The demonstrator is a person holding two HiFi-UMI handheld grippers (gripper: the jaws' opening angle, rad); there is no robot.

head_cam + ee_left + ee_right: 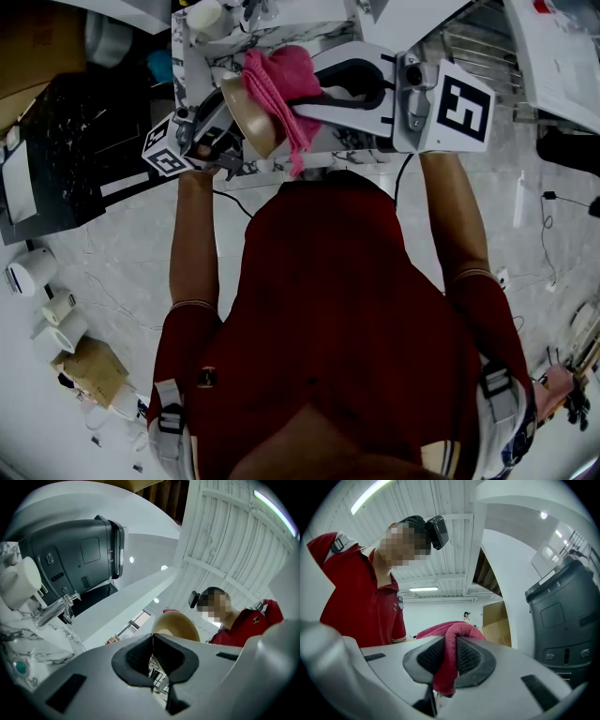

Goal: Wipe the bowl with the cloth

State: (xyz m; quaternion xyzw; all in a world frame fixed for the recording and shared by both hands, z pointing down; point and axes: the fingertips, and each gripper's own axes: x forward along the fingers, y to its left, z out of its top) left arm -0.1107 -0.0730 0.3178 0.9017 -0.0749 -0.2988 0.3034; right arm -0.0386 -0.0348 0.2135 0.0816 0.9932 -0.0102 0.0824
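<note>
Head view showed the tan bowl tipped on edge, its rim pinched between the left gripper's closed jaws. The right gripper clamped the pink cloth, which draped over the bowl's upper edge.

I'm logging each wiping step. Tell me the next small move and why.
Probably sweep the cloth around the bowl with the right gripper. The left gripper is shut on the bowl's rim and holds it tilted. The right gripper is shut on the pink cloth, which lies against the bowl, so rubbing seems next.
</note>
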